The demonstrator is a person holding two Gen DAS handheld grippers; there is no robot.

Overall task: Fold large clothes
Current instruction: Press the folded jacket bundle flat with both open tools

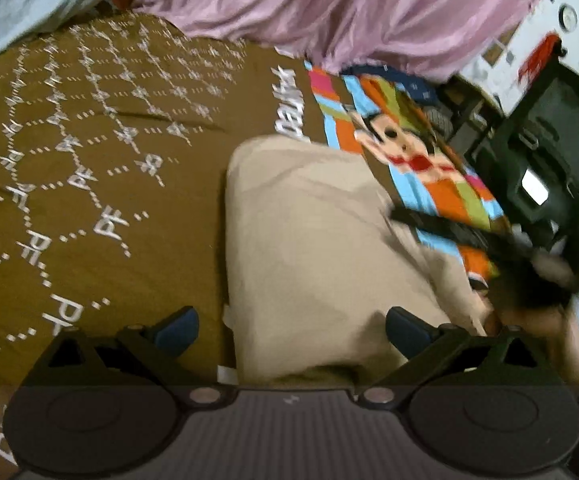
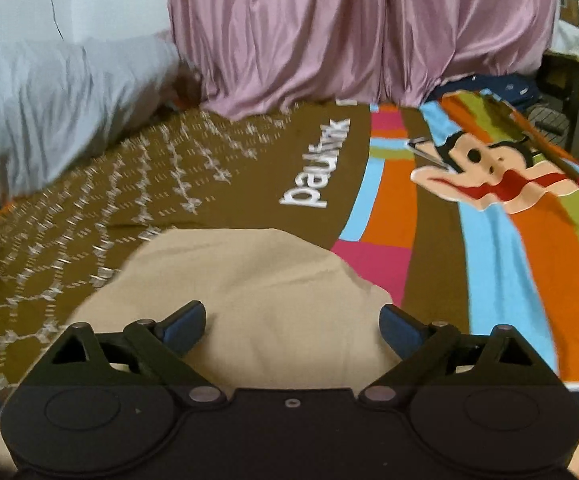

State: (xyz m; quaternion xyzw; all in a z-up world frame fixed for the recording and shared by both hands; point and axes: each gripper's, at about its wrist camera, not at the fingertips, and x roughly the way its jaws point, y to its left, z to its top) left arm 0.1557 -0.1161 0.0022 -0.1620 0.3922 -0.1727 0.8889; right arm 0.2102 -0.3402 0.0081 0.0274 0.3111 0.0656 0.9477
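- Your left gripper [image 1: 291, 330] has its jaws spread wide and holds nothing; its blue pads [image 1: 177, 328] sit one over the brown bedspread [image 1: 89, 140], one over the cloth
- The beige garment [image 1: 309, 240] lies on the bed as a folded, roughly rectangular bundle, its near end running under your left gripper between the two fingers
- A small white tag [image 1: 226, 374] shows at the garment's near left corner
- Your right gripper [image 2: 291, 328] also has its jaws spread, empty, hovering low over the near part of the same beige garment [image 2: 257, 280]
- In the left wrist view your right gripper [image 1: 489, 240] shows as a dark blur at the garment's right edge; whether it touches the cloth there you cannot tell
- The bedspread carries white lettering [image 2: 315, 168] and a cartoon monkey face [image 2: 485, 172] on coloured stripes, beyond and to the right of the garment
- Pink curtains [image 2: 349, 40] hang at the bed's far side, with a pale grey pillow [image 2: 61, 104] at the far left
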